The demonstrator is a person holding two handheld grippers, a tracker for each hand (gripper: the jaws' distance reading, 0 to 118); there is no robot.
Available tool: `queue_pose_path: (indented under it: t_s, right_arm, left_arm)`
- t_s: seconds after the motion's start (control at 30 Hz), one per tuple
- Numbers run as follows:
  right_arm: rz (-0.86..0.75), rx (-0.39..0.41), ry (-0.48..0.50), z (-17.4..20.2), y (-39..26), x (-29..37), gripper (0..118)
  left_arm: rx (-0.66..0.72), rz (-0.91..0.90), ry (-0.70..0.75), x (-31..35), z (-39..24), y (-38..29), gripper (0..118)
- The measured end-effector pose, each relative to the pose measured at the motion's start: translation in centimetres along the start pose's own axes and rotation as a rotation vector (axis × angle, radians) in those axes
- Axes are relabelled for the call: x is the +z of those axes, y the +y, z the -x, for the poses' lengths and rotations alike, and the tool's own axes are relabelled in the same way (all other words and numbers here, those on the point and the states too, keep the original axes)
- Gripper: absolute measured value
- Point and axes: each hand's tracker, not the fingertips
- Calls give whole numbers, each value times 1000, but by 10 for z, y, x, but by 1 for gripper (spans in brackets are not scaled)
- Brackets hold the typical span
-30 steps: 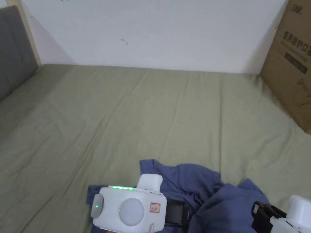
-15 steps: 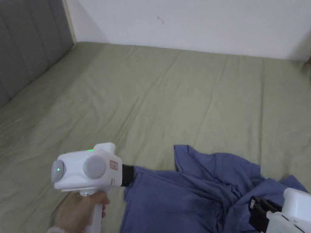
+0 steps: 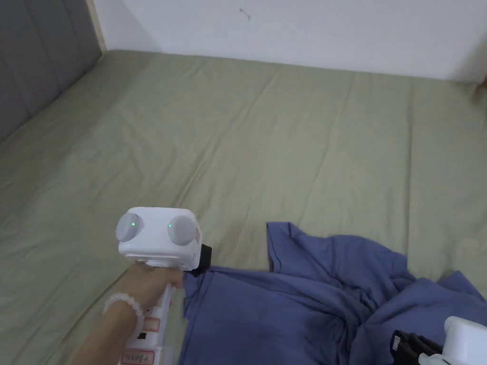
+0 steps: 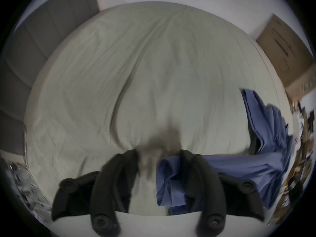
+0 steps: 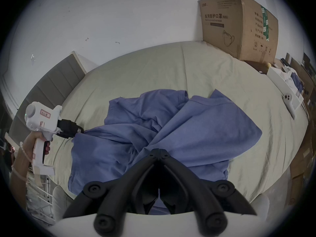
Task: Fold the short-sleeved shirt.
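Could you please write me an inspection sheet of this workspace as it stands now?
Surface: bed sheet, olive green, lightly creased.
Job's things: blue shirt, crumpled and unfolded near the front edge.
Clutter: cardboard box on the far corner; white controller at the bed's side.
Grippers: left gripper open, shirt edge lying by one jaw; right gripper shut on bunched shirt cloth.
Cables: nothing seen.
Surroundings: white wall, grey headboard, stacked goods beyond the bed.
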Motion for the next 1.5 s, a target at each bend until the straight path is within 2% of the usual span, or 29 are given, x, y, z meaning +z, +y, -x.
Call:
queue_pose_path:
  t_s: [0.07, 0.1, 0.23, 0.43, 0.53, 0.63, 0.67, 0.7, 0.77, 0.8, 0.93, 1.0, 1.03, 1.1, 1.13, 1.17, 1.2, 1.23, 1.27, 1.3, 1.33, 1.37, 1.47, 1.5]
  right_arm:
    - [12, -13, -1, -3, -1, -2, 0]
    - [13, -17, -1, -3, -1, -2, 0]
    - [13, 7, -2, -7, 6, -1, 0]
    - [-6, 26, 62, -12, 48, -8, 0]
    - [6, 86, 116, -9, 80, -19, 0]
    - [71, 124, 138, -1, 117, -41, 0]
    - [93, 155, 173, 2, 131, -53, 5]
    - [118, 183, 194, 10, 143, -64, 30]
    - [177, 260, 189, 22, 162, -93, 93]
    - [220, 316, 181, 28, 170, -113, 110]
    - [341, 497, 65, 52, 183, -179, 102]
    - [423, 568, 49, 58, 179, -213, 95]
    - [468, 597, 45, 59, 175, -229, 86]
    - [508, 617, -9, 61, 163, -248, 85]
    - [466, 610, 8, 64, 162, -243, 77]
    - [472, 621, 0, 67, 166, -239, 57]
    - [472, 631, 14, 67, 170, -232, 7]
    - [451, 652, 19, 68, 169, -226, 1]
    - [409, 694, -76, 70, 166, -226, 1]
    - [421, 696, -92, 69, 166, -228, 1]
    - [449, 693, -32, 70, 164, -227, 1]
    - [434, 706, -50, 64, 164, -233, 1]
    - [443, 526, -26, 53, 188, -220, 1]
    - [437, 500, 7, 51, 190, -215, 1]
  left_arm:
    - [20, 3, 8, 0, -4, -2, 19]
    - [35, -3, 9, 4, -3, -1, 4]
    - [-14, 1, 0, 19, -7, 1, 2]
    - [153, -56, -178, 37, 32, 6, 1]
    - [220, -91, -320, 52, 45, -2, 1]
    - [147, -130, -285, 69, 40, -5, 1]
    - [119, -143, -287, 74, 42, -7, 1]
    - [127, -147, -298, 78, 41, -8, 1]
    - [125, -160, -326, 84, 41, -9, 1]
    - [130, -169, -336, 86, 42, -11, 1]
    - [118, -185, -351, 89, 42, -14, 1]
    - [115, -186, -351, 88, 42, -14, 1]
    - [118, -184, -357, 87, 44, -14, 1]
    - [141, -181, -380, 83, 47, -15, 1]
    - [148, -176, -378, 82, 48, -15, 1]
    - [149, -174, -369, 81, 48, -15, 1]
    - [141, -173, -359, 81, 47, -15, 1]
    - [138, -170, -353, 81, 47, -15, 1]
    - [135, -169, -350, 81, 47, -15, 1]
    - [139, -171, -354, 82, 47, -16, 1]
    - [154, -174, -366, 83, 46, -16, 1]
    - [159, -176, -379, 84, 46, -16, 1]
    - [136, -173, -338, 90, 44, -16, 1]
    - [132, -174, -334, 93, 44, -16, 1]
